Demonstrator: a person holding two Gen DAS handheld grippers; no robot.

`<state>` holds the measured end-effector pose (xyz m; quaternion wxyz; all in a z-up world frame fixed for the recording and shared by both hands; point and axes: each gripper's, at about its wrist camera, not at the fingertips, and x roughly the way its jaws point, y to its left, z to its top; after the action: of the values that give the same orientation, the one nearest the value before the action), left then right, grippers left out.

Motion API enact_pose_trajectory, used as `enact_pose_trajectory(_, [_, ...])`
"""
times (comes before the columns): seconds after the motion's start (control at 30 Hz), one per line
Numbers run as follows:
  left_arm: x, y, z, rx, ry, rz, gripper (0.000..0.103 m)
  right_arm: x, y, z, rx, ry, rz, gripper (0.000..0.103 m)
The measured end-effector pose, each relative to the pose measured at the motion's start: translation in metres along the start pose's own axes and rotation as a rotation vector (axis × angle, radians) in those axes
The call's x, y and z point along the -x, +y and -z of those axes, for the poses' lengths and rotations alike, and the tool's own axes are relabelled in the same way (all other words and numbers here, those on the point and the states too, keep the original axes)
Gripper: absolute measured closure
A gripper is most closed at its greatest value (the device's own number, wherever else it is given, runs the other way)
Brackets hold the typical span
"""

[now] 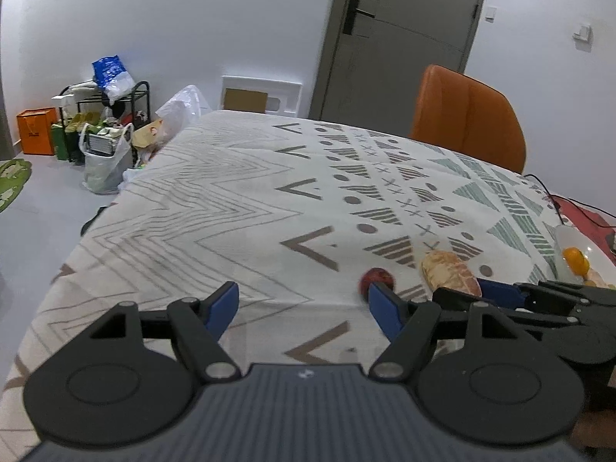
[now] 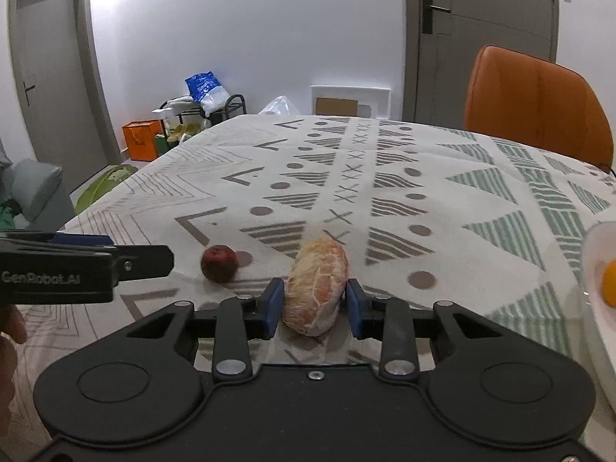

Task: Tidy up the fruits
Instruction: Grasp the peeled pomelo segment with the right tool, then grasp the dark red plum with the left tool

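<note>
A peeled citrus piece (image 2: 315, 281), pale with orange flesh, lies on the patterned tablecloth (image 2: 385, 177). My right gripper (image 2: 313, 300) is shut on its near end, a blue pad against each side. A small dark red fruit (image 2: 218, 263) rests to its left. In the left wrist view that red fruit (image 1: 377, 279) sits just past my left gripper's right fingertip; the left gripper (image 1: 304, 296) stands open above the cloth with nothing in it. A white plate (image 2: 593, 254) at the right edge holds an orange fruit (image 2: 610, 283).
An orange chair (image 2: 535, 104) stands behind the table's far right side. A black cable (image 1: 550, 192) and a red item (image 1: 589, 219) lie at the right. The table's left edge (image 1: 100, 227) drops to a floor with bags and a shoe rack (image 1: 107, 115).
</note>
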<state>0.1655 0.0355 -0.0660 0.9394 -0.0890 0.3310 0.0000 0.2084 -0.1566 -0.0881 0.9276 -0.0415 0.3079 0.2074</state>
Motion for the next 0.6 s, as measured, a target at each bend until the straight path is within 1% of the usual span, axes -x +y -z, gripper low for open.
enact_pose_trajectory(0.33, [-0.010,-0.031,-0.005,-0.042,-0.015,0.053,0.030,0.026,-0.028,0.006,-0.040,-0.030,0.027,0.071])
enact_pose_trajectory(0.5, [-0.017,-0.043,-0.005,-0.053,-0.003,0.069,0.031,0.036,-0.043,0.008,-0.062,-0.044,0.040,0.071])
enact_pose_trajectory(0.6, [-0.018,-0.050,-0.004,-0.068,-0.009,0.068,0.032,0.041,-0.051,0.009,-0.077,-0.051,0.047,0.071])
